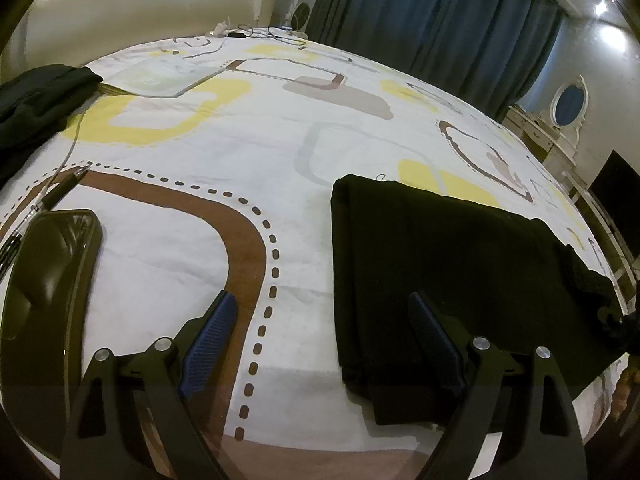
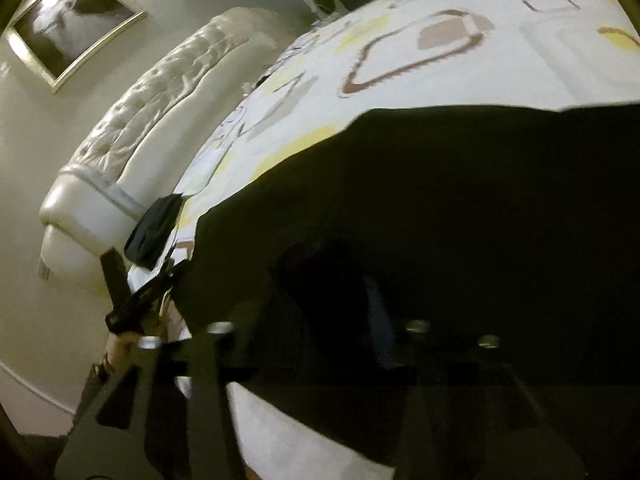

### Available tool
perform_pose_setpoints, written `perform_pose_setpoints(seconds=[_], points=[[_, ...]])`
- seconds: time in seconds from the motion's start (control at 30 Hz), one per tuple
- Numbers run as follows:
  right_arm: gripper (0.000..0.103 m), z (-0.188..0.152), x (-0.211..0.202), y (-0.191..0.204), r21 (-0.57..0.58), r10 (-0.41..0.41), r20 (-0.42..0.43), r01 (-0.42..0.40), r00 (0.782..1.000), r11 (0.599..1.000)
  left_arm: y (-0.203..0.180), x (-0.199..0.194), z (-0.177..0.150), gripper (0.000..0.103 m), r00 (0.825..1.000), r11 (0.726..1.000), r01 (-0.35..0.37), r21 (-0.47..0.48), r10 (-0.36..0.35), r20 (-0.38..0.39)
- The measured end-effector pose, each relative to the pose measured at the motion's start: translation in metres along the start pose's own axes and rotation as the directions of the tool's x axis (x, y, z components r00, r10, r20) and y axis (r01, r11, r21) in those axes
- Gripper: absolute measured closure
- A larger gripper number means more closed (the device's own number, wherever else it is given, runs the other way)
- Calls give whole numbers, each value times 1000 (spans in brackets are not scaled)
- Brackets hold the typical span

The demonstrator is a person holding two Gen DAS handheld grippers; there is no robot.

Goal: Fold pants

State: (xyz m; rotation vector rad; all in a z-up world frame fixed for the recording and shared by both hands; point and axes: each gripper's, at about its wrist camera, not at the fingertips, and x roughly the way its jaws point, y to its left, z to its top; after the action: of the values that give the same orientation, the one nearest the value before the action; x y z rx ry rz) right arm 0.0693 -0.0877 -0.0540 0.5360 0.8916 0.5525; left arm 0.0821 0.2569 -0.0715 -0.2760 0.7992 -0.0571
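Black pants lie folded on the patterned bed sheet at the right of the left wrist view. My left gripper is open and empty above the sheet, its right blue finger over the pants' left edge. In the right wrist view the pants fill the frame, blurred and dark. My right gripper is buried in black cloth; its fingers look close together with fabric bunched there, but the dark blur hides the grip.
A black phone and a pen lie at the left. Another dark garment sits at the far left by the cream headboard. Cables lie at the bed's far end. Curtains and a dresser stand beyond.
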Motion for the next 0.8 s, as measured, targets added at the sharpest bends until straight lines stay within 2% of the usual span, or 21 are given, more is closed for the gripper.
perform_pose_setpoints(seconds=[0.03, 0.07, 0.17, 0.27, 0.37, 0.5, 0.63, 0.8], points=[[30, -2, 1, 8, -23, 4, -11, -4, 1000, 1000, 0, 0, 1, 16, 1000, 1000, 1, -3, -1, -5], [25, -2, 2, 14, -44, -5, -17, 4, 1000, 999, 0, 0, 1, 16, 1000, 1000, 3, -4, -3, -8], [24, -8, -3, 31, -112, -47, -15, 45, 999, 993, 1, 0, 4, 16, 1000, 1000, 20, -10, -20, -24], [24, -13, -12, 31, -85, -17, -8, 16, 1000, 996, 8, -4, 10, 16, 998, 996, 59, -64, -61, -33], [24, -15, -19, 25, -48, 17, -11, -18, 1000, 999, 18, -12, 16, 16, 994, 985, 109, -135, -110, -3], [24, -15, -25, 19, -20, 38, -11, -38, 999, 999, 25, -8, 23, 16, 994, 989, 75, -131, -85, -66], [24, -17, -28, 18, -8, 46, -3, -46, 999, 999, 22, 2, 27, 16, 986, 991, 96, -94, -108, -128], [24, -18, -29, 17, -5, 50, -3, -50, 999, 999, 9, 8, 30, 16, 960, 974, 204, -102, -220, -175]])
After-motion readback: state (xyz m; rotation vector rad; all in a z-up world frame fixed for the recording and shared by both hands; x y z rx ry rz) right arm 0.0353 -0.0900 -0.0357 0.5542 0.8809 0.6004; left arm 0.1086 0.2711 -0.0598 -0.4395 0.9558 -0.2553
